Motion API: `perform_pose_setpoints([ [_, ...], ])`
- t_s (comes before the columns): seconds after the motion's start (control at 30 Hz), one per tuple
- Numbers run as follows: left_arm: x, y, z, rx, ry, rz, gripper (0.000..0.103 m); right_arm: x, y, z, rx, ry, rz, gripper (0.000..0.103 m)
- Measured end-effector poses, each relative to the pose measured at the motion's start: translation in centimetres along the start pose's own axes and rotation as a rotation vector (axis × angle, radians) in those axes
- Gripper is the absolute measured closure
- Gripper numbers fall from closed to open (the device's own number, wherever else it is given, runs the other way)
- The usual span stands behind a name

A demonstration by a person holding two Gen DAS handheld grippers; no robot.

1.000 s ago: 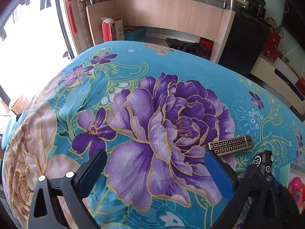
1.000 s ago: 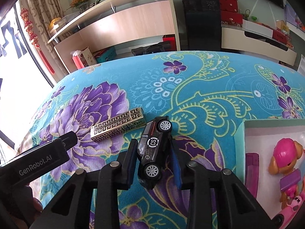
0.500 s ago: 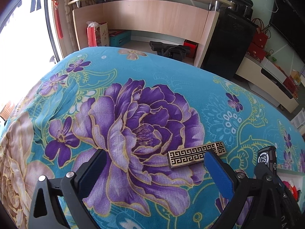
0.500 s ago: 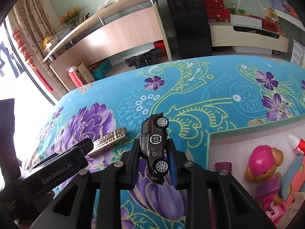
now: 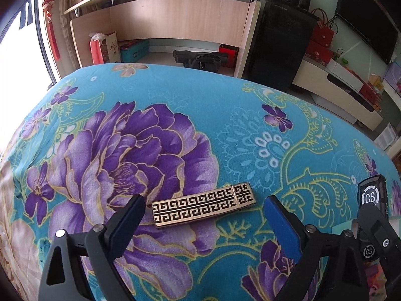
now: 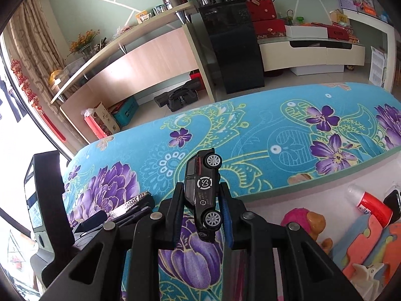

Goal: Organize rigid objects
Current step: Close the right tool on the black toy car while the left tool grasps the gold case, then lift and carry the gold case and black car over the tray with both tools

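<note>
Right gripper (image 6: pixel 200 215): clamping the black toy car (image 6: pixel 204 195) by its roof and underside, jaws narrow; the car is hanging wheels-sideways, clear of the cloth, nose pointing away.
Left gripper (image 5: pixel 203 215): jaws standing wide and holding nothing, having just been closing a little; the gold key-pattern lighter (image 5: pixel 204 207) is lying between the blue pads (image 5: pixel 282 223), touching neither.
Lighter's place: lying flat on the flowered blanket (image 5: pixel 250 125), long side running across the jaws, cap end toward the right pad.
Doing the left step well: I would be squaring the pads to the lighter's two short ends, or rolling the wrist to take its narrow width, and lowering until both fingertips are bracketing it before squeezing; the soft cloth is likely giving underneath, so a shallow pinch may be skidding off the smooth metal.
Doing the right step well: carrying the car level to the toy box (image 6: pixel 288 190), where a pink puppy figure (image 6: pixel 303 218) and a red-and-white tube (image 6: pixel 371 204) are already lying.
Edges: the box's pale green rim is sitting just right of the car.
Open room: the blanket beyond both grippers is lying bare to its far edge.
</note>
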State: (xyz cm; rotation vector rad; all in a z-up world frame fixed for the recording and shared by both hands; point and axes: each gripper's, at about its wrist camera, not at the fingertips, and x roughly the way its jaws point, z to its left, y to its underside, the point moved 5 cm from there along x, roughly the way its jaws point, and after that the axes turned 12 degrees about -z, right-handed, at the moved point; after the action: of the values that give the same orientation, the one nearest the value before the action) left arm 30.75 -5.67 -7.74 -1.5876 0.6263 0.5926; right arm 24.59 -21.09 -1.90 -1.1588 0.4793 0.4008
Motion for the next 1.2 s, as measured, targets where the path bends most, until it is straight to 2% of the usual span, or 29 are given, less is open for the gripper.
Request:
perform_pose_setpoints([
  [0.03, 0.3, 0.1, 0.0, 0.003, -0.001, 0.004, 0.007, 0.0, 0.0, 0.0, -0.001, 0.000, 0.001, 0.075],
  [0.13, 0.5, 0.0, -0.1, 0.022, -0.019, -0.007, 0.018, 0.1, 0.1, -0.1, -0.002, 0.001, 0.003, 0.075],
  [0.33, -0.4, -0.1, -0.4, 0.027, 0.011, -0.015, 0.018, 0.1, 0.2, -0.1, -0.008, 0.007, 0.008, 0.075],
  [0.57, -3.9, -0.9, -0.4, 0.034, 0.021, -0.063, 0.018, -1.2, -0.4, -0.5, -0.010, 0.020, -0.010, 0.075],
  [0.83, -9.7, -1.6, -2.0, 0.074, 0.064, -0.147, 0.018, -4.8, -1.0, -2.3, 0.026, 0.048, -0.043, 0.075],
  [1.2, -14.9, 2.0, -4.2, 0.147, 0.124, -0.159, 0.018, -11.4, -0.4, -4.8, 0.002, 0.089, -0.090, 0.075],
])
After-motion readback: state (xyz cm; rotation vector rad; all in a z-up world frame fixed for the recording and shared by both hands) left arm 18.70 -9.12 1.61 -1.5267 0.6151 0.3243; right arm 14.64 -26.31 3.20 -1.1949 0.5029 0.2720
